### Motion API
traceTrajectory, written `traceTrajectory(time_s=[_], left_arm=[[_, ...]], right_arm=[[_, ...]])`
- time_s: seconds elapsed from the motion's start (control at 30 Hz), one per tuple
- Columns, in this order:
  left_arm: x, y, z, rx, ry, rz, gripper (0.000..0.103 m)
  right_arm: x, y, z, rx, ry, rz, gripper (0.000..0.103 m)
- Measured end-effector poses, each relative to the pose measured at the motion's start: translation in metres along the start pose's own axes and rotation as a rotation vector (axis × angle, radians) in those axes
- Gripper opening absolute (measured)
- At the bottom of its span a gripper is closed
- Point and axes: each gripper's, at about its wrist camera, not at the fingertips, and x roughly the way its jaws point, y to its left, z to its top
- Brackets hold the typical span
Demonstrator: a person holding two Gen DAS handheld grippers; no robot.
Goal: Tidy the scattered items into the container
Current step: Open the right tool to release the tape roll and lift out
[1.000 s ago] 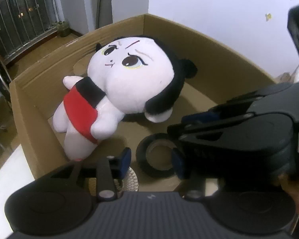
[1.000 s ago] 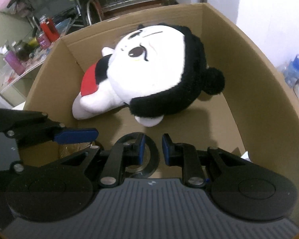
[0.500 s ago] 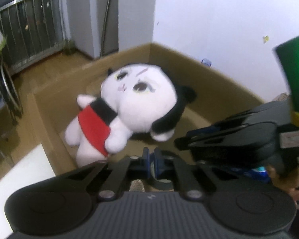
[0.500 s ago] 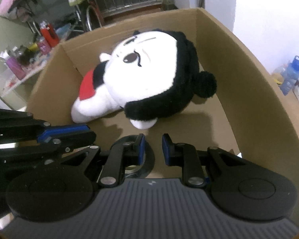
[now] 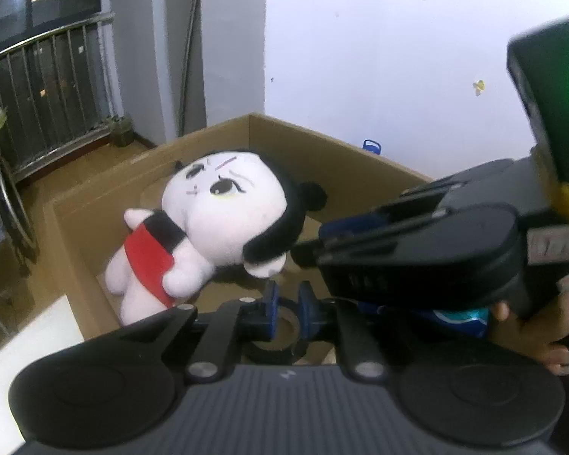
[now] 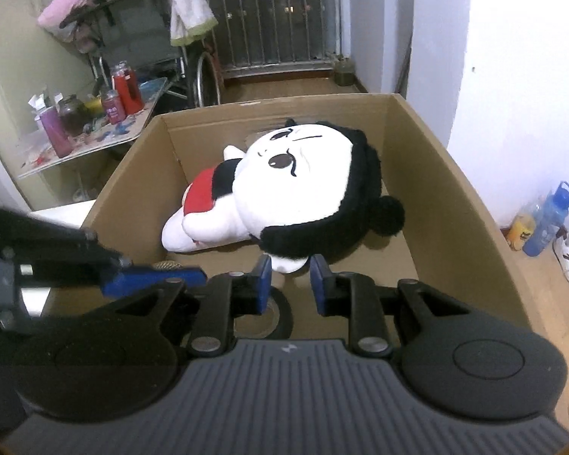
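Left wrist view: left gripper (image 5: 285, 309) above the near end of the box (image 5: 345, 168), jaws narrowly apart and opening, nothing between the pads. Tape roll (image 5: 275, 347) flat on the box floor directly below and behind the blue fingers (image 5: 271, 305), seen through the gap, not gripped. Doll (image 5: 216, 227) lying on its back inside the box, beyond the fingertips, head toward the far right wall, red body toward the left wall; one white limb close above the fingertips, apart from them. Right gripper (image 5: 311, 244) entering from the right, blurred, held by a hand (image 5: 542, 335), its tips near the doll's head.

Right wrist view: right gripper (image 6: 291, 282) over the near end of the box (image 6: 447, 204), jaws apart by a modest gap and opening, empty. Tape roll (image 6: 273, 320) on the floor below the left finger, partly hidden by it, untouched. Doll (image 6: 299, 193) beyond the tips, mid-box, its lower white limb showing in the gap between the fingers (image 6: 318, 280) but farther off, not pressed. Left gripper (image 6: 159, 276) crossing from the left, its blue pad edge-on, just beside the right gripper; opening not readable from this view.
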Motion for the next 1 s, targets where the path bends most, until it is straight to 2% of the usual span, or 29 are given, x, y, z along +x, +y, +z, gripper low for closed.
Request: traceTrajectory(time_s=[0.07, 0.1, 0.13, 0.17, 0.2, 0.23, 0.3, 0.33, 0.4, 0.47, 0.53, 0.6, 0.67, 0.73, 0.83, 0.9, 1.0], left_arm=[[0.002, -0.004, -0.003, -0.008, 0.019, 0.008, 0.019], [-0.001, -0.004, -0.004, -0.006, 0.003, 0.03, 0.02], [-0.003, -0.003, -0.006, -0.021, -0.008, 0.05, 0.024], [-0.003, 0.0, -0.007, -0.048, 0.003, 0.054, 0.038], [-0.002, 0.004, -0.009, -0.071, 0.023, 0.044, 0.044], [-0.001, 0.005, -0.011, -0.077, 0.032, 0.052, 0.043], [-0.002, 0.003, -0.012, -0.064, 0.029, 0.064, 0.044], [-0.003, 0.003, -0.013, -0.059, 0.018, 0.058, 0.046], [-0.004, 0.002, -0.013, -0.064, 0.017, 0.071, 0.054], [-0.006, 0.005, -0.015, -0.094, 0.015, 0.068, 0.058], [-0.008, 0.004, -0.015, -0.099, 0.005, 0.096, 0.062], [-0.008, 0.006, -0.015, -0.113, 0.012, 0.091, 0.065], [-0.007, 0.008, -0.015, -0.142, 0.027, 0.101, 0.068], [-0.007, 0.007, -0.014, -0.146, 0.036, 0.135, 0.071], [-0.003, -0.003, -0.009, -0.086, 0.072, 0.2, 0.076], [-0.003, -0.007, -0.008, -0.06, 0.068, 0.228, 0.087], [-0.008, -0.006, -0.008, -0.07, 0.039, 0.241, 0.095]], right_arm=[[-0.005, 0.0, -0.001, 0.018, -0.022, -0.013, 0.027], [-0.007, 0.0, -0.002, 0.022, -0.026, -0.017, 0.028], [-0.011, 0.0, -0.003, 0.025, -0.033, -0.021, 0.031], [-0.013, 0.001, -0.005, 0.028, -0.039, -0.024, 0.035], [-0.014, 0.001, -0.007, 0.032, -0.042, -0.03, 0.04], [-0.015, 0.003, -0.012, 0.035, -0.043, -0.038, 0.051], [-0.018, 0.005, -0.017, 0.041, -0.07, -0.057, 0.053], [-0.024, 0.005, -0.018, 0.052, -0.116, -0.08, 0.055], [-0.03, 0.006, -0.02, 0.066, -0.178, -0.11, 0.064], [-0.028, 0.005, -0.021, 0.065, -0.163, -0.093, 0.066], [-0.028, 0.006, -0.021, 0.047, -0.147, -0.085, 0.068], [-0.029, 0.007, -0.021, 0.03, -0.143, -0.06, 0.074], [-0.028, 0.008, -0.021, 0.021, -0.129, -0.033, 0.087], [-0.026, 0.007, -0.021, 0.036, -0.113, -0.004, 0.087], [-0.025, 0.005, -0.022, 0.051, -0.091, 0.016, 0.088], [-0.028, 0.004, -0.024, 0.079, -0.102, -0.005, 0.09], [-0.032, 0.001, -0.027, 0.123, -0.138, -0.035, 0.092]])
